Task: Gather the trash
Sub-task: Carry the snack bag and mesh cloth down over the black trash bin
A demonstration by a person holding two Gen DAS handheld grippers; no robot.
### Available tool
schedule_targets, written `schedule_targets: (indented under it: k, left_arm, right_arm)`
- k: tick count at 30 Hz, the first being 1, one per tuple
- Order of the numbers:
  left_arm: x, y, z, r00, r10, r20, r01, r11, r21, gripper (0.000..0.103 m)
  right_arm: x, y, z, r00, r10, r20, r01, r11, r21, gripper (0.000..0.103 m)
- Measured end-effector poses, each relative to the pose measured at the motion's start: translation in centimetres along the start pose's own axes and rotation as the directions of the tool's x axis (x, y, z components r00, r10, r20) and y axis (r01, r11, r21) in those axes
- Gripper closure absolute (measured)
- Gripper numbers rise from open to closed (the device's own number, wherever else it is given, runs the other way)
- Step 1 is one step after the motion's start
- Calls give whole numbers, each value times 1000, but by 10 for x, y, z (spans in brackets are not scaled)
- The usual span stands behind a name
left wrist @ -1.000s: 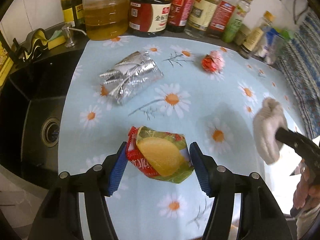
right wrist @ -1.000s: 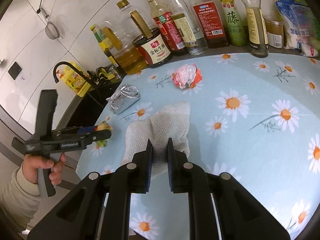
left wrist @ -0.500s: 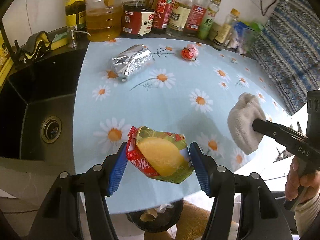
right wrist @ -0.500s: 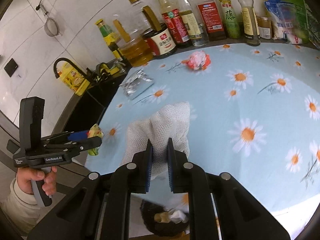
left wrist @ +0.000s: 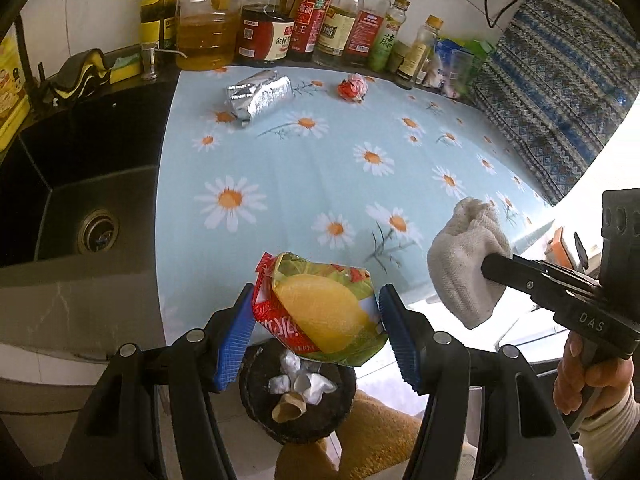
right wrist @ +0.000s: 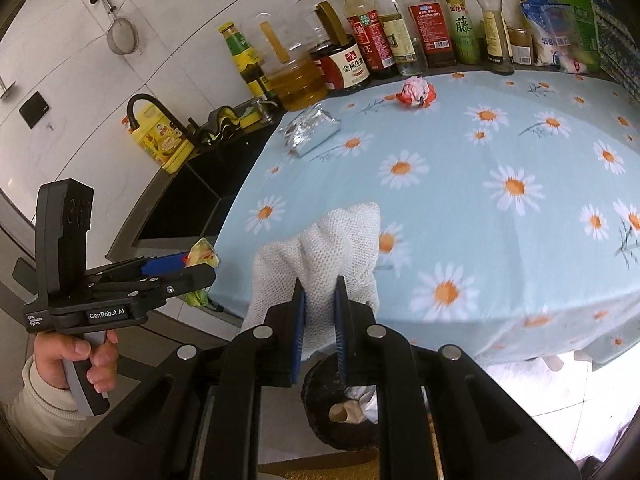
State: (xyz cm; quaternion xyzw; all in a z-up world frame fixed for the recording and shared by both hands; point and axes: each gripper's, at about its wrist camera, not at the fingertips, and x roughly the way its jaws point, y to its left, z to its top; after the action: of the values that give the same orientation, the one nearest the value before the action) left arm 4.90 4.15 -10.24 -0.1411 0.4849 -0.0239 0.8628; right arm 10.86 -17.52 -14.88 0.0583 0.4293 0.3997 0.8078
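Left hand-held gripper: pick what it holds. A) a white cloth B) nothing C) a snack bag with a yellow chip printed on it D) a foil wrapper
C: the left hand-held gripper is clamped on the snack bag above the dark bin, while the foil wrapper lies on the table and the white cloth is in the other gripper.

Seen from each wrist, close behind its own tool, looking out from the near edge across the daisy-printed blue cloth table (left wrist: 304, 160) (right wrist: 460, 184) toward the back row of glass sauce bottles (left wrist: 320, 16) (right wrist: 400, 32); shared below, dark round trash bin (left wrist: 298, 408) (right wrist: 340, 424).
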Motion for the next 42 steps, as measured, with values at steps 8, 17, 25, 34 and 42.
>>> schedule_targets:
  k: [8, 17, 25, 34, 42]
  left_arm:
    - [-8, 0, -32, 1000, -14, -12, 14, 1000, -5, 43]
    - [-5, 0, -59, 999, -18, -42, 17, 1000, -25, 43]
    - [10, 5, -79, 995, -24, -97, 18, 998, -60, 43]
    - [37, 12, -100, 984, -22, -175, 4, 995, -100, 43]
    - [69, 22, -118, 965, -18, -261, -16, 992, -128, 43]
  right_arm:
    - [-5, 16, -32, 1000, 4, -10, -3, 1000, 6, 88]
    - [0, 19, -56, 999, 9, -52, -8, 1000, 10, 88]
    - [20, 17, -71, 992, 7, -123, -6, 1000, 4, 88]
    - [47, 8, -89, 978, 3, -208, 1, 1000, 22, 88]
    - [80, -7, -105, 954, -4, -298, 20, 999, 50, 87]
